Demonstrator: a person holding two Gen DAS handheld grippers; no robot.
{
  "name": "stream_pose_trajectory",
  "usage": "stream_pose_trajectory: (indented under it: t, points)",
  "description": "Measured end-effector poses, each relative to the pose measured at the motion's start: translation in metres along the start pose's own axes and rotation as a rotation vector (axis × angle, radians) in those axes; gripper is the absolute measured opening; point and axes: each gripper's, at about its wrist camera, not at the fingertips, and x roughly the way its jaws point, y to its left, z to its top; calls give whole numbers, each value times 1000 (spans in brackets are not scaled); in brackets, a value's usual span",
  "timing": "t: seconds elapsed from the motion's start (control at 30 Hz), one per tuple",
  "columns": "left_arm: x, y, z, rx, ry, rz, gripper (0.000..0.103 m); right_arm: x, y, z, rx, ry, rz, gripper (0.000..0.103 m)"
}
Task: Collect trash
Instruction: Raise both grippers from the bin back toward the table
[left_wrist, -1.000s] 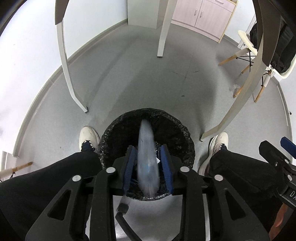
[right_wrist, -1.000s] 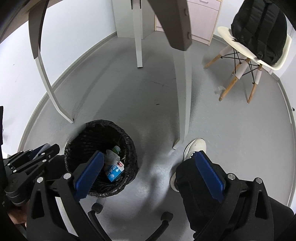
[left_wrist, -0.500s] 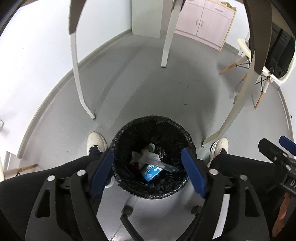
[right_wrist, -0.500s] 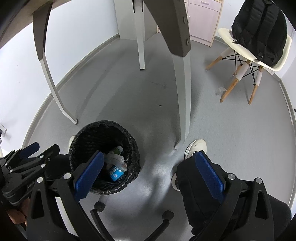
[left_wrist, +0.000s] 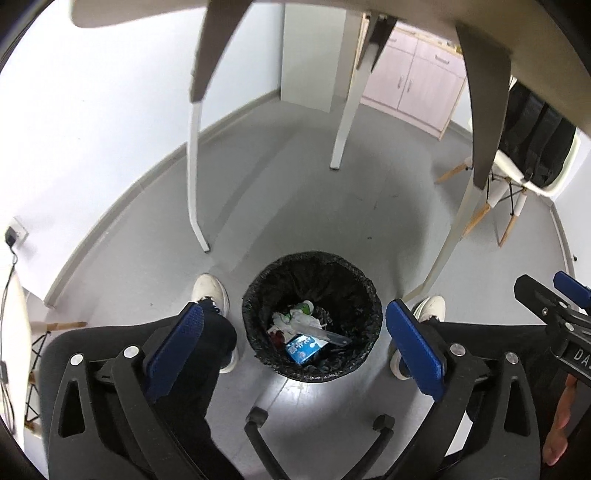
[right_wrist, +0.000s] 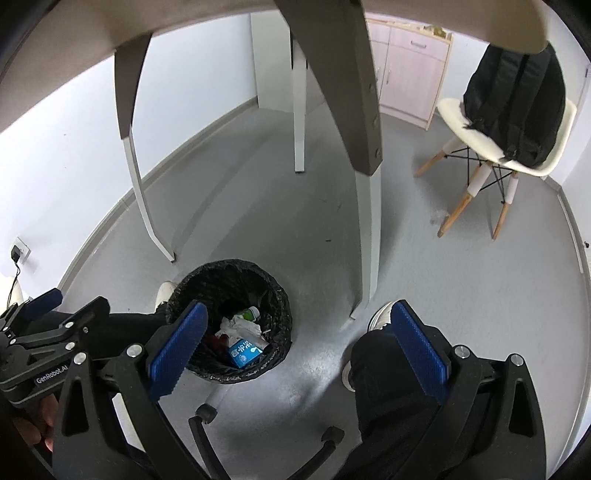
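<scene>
Your left gripper (left_wrist: 293, 345) hangs above the bin (left_wrist: 312, 266), pointed steeply down; its jaws are opening, already wide apart, with nothing between the blue pads (left_wrist: 413, 349). Your right gripper (right_wrist: 299, 347) sits just beside it, jaws spread wide and empty too.

The bin stands on the grey floor (left_wrist: 295, 206) between your two white shoes (left_wrist: 208, 291), lined with a black bag. The trash lies at its bottom: a blue-and-white carton (left_wrist: 304, 347), crumpled white paper (left_wrist: 295, 321), a clear plastic bottle (left_wrist: 327, 332) lying slantwise over the carton, a green-and-white piece near the back wall, and something red at the left, too small to tell. From the right wrist view the same heap shows, the carton (right_wrist: 243, 350) nearest you and the paper (right_wrist: 238, 326) behind it.

Your knees in black trousers flank the bin. Black chair-base arms with casters (left_wrist: 256, 415) show at the lower edge. The counter (right_wrist: 184, 29) is overhead, its legs planted around the bin; the nearest leg (right_wrist: 369, 229) stands just right of it. Farther off, a white chair (right_wrist: 491, 147) carries a black backpack (right_wrist: 517, 99), beside a pale cabinet (right_wrist: 410, 62) at the wall.
</scene>
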Motion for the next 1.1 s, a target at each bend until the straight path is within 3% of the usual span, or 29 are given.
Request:
stream_pose_trajectory:
  t: [0.27,0.63,0.93,1.1]
  points:
    - [-53,8,1,-9,-47,7,97,-46,1,-3,3,-38,-4,95]
    - [-122,4,15,-9,-94,-50,97,-113,5,5,-20,-101,-8,95]
    - [-179,-8,42,7,-160,-67,97,-177,1,31,-20,-199,9,95]
    - [-202,-23,77,17,-202,-65,97,-205,-3,58,-27,-262,4,95]
